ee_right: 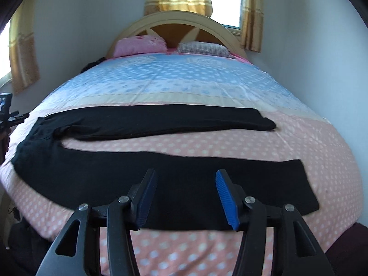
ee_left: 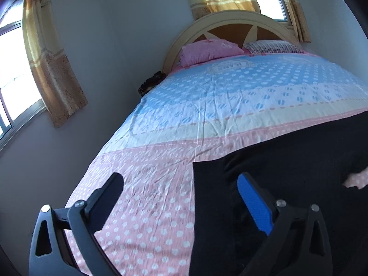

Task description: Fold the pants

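Black pants (ee_right: pixel 110 177) lie spread flat across the near part of the bed, waist at the left, both legs running right and apart. My right gripper (ee_right: pixel 186 177) is open and empty, hovering just above the near leg. In the left wrist view the pants (ee_left: pixel 287 161) fill the lower right, with the waist edge facing left. My left gripper (ee_left: pixel 180 180) is open and empty over the waist edge, with one finger (ee_left: pixel 253 197) above the black cloth and the other finger (ee_left: pixel 108 193) above the pink sheet.
The bed (ee_right: pixel 207 147) has a pink and blue dotted sheet. A pink pillow (ee_right: pixel 140 43) and a checked pillow (ee_right: pixel 202 48) lie at the cream headboard (ee_right: pixel 184 20). Walls stand close on both sides, with curtained windows (ee_left: pixel 43 53). A camera rig (ee_right: pixel 7 110) stands at the left.
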